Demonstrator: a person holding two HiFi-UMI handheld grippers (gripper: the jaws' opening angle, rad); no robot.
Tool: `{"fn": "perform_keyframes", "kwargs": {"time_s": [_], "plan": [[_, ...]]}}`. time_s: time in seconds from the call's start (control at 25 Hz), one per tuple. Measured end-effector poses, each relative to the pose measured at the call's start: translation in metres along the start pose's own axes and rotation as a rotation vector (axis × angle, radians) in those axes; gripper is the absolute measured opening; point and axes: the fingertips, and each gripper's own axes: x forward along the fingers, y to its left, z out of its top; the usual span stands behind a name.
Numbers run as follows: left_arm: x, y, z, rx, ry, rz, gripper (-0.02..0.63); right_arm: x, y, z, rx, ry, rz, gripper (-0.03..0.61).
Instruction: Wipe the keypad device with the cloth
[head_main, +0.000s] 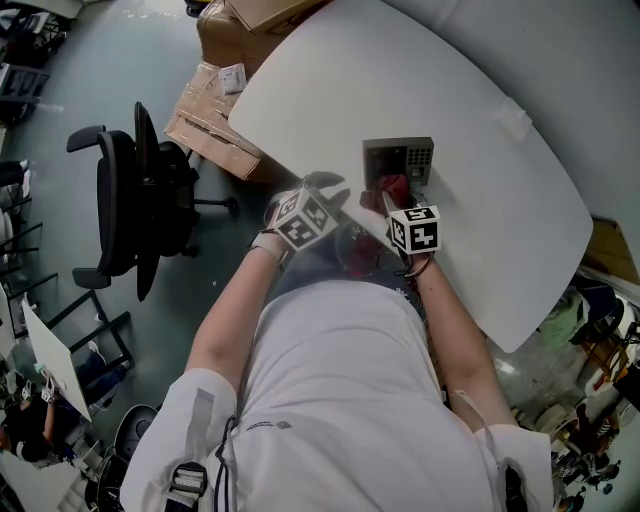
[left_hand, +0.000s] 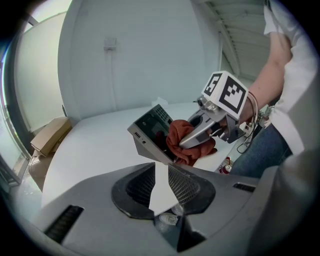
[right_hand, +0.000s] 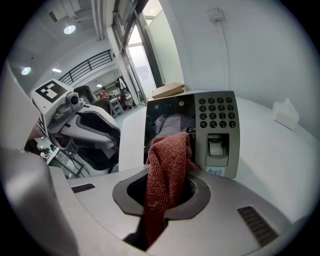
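A grey keypad device with a dark screen and a block of round black keys (head_main: 400, 158) stood propped on the white oval table (head_main: 330, 80), close to the edge nearest the person; the right gripper (right_hand: 167, 186) had its jaws clenched on a rust-red towelling cloth (right_hand: 168, 162), which rose out of them in a bunched fold and lay against the lower part of the dark screen, just left of the keys; seen from the other side, the cloth was a crumpled wad between that gripper and the device's face; the left gripper (left_hand: 161, 176) hung just to the left of the device, short of touching it, its jaws a narrow slit apart with nothing but bare tabletop showing between them; a black office chair (head_main: 130, 200) and flattened brown cardboard boxes (head_main: 215, 130) stood on the grey floor beyond the table's left end.
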Motion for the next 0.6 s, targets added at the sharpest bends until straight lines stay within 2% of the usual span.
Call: {"fn": "perform_keyframes", "kwargs": {"time_s": [0.28,0.6], "plan": [[0.0,-0.002,-0.001,-0.018,-0.015,-0.01,0.064,-0.009,0.002,-0.003,0.0,0.011,0.003,0.054],[0.004,-0.002,0.009,-0.066,-0.054,-0.023,0.064,-0.046,-0.016,0.068,-0.034,-0.136,-0.044,0.054]]}}
